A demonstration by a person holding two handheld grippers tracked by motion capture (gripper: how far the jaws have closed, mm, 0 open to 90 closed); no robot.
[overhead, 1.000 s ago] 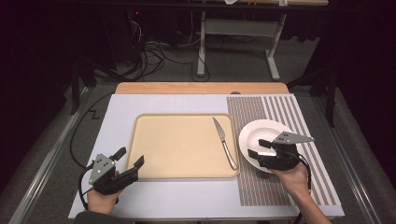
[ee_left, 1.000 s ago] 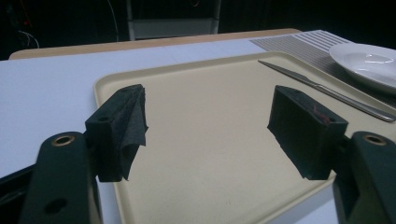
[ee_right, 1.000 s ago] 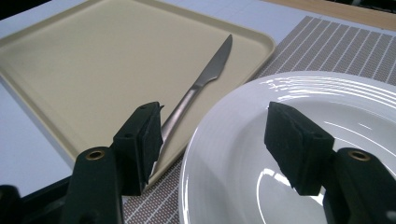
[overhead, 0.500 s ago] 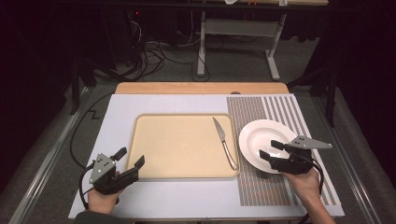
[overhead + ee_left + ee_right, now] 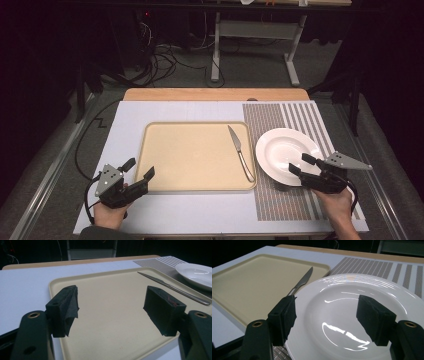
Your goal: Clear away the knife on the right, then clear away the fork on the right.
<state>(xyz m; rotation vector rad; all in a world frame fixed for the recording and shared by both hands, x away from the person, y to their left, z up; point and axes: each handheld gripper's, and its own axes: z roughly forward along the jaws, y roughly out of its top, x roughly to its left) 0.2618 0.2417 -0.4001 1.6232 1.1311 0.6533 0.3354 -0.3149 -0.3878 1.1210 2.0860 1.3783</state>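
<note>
In the high view, the left gripper (image 5: 139,169) sits at the table's (image 5: 170,112) near-left corner, jaws wide apart and empty, just off the near-left corner of the beige tray (image 5: 190,155). The right gripper (image 5: 302,165) hovers at the near-right rim of the white plate (image 5: 282,147) on the striped mat (image 5: 300,117), jaws apart, holding nothing. A knife (image 5: 240,152) lies along the tray's right edge.

In the left gripper view, the open jaws frame the tray's (image 5: 105,312) bare surface.

In the right gripper view, the spread jaws frame the plate (image 5: 352,315), with the knife (image 5: 300,281) beyond.

Since a second ago the right gripper has drawn back toward the table's near-right; the left gripper is unchanged.
</note>
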